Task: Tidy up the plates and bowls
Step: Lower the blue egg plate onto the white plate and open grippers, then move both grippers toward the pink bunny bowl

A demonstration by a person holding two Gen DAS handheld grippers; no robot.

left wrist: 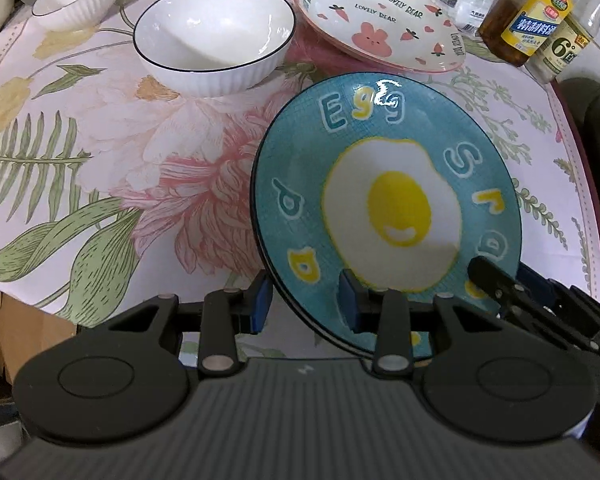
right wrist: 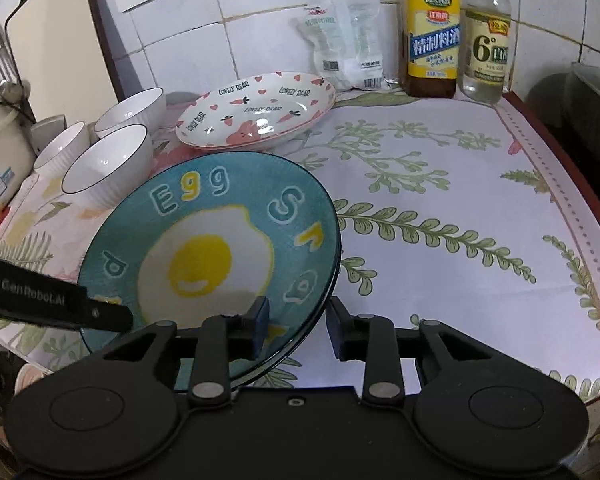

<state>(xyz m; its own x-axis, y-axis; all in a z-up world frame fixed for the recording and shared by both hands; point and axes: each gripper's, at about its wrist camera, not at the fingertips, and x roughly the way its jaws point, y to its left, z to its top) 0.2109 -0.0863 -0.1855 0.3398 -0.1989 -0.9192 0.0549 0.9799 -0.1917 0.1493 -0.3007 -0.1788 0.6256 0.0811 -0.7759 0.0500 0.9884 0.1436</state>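
Observation:
A teal plate (left wrist: 388, 184) (right wrist: 220, 248) with a fried-egg picture is tilted over the flowered tablecloth, and a second rim shows just under it. My left gripper (left wrist: 306, 306) is shut on its near-left rim, one pad above and one below. My right gripper (right wrist: 298, 320) (left wrist: 512, 284) straddles the near-right rim with its jaws parted. Its left pad lies over the plate's face and its right finger sits just outside the edge. Behind stand a pink "Lovely Bear" plate (left wrist: 380, 16) (right wrist: 256, 112) and three white ribbed bowls (left wrist: 216, 36) (right wrist: 108, 168).
Two bottles (right wrist: 432, 40) and a white bag (right wrist: 344, 44) stand against the tiled wall at the back. A white appliance (right wrist: 0, 168) sits at the far left. The table's edge (right wrist: 572, 184) curves along the right, with bare cloth right of the teal plate.

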